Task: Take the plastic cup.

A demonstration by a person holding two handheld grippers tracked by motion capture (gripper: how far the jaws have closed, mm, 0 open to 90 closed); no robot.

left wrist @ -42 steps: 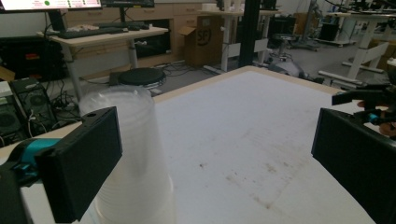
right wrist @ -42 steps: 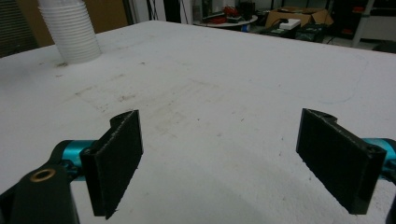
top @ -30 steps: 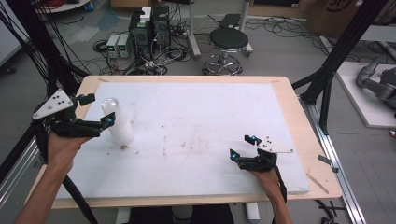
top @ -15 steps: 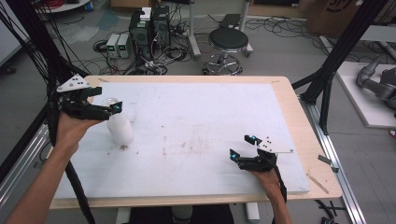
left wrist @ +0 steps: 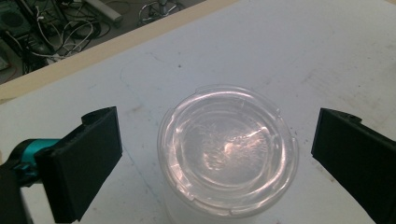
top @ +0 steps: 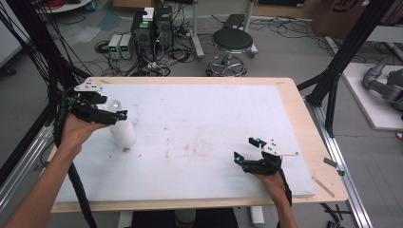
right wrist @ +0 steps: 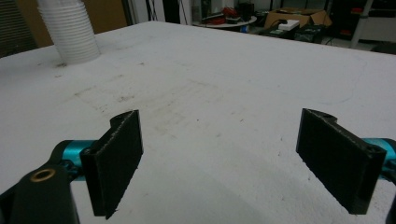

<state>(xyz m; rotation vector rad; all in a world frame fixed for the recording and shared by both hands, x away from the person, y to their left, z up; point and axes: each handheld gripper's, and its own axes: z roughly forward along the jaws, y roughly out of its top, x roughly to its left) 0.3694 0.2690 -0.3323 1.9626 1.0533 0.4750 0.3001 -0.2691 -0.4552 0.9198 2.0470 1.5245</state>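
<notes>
Where the right gripper (top: pixel 248 159) rests low on the near right part of the white board (top: pixel 204 118), well apart from the stack of cups (top: pixel 121 128), its jaws stand wide with nothing between them; from its own view the stack (right wrist: pixel 70 30) appears far off across the board, ribbed and upright. Farther out, at the board's left side, the left gripper (top: pixel 111 113) hangs directly above the stack — its own view looks straight down into the topmost cup's mouth (left wrist: pixel 228 148), and the two black jaws stand wide on either side of that rim, touching neither side. The stack's long axis runs vertically, so it lies below and between the jaws. By this judgement the left hand is much the nearer, and a descent followed by closing across the rim would grip it.
</notes>
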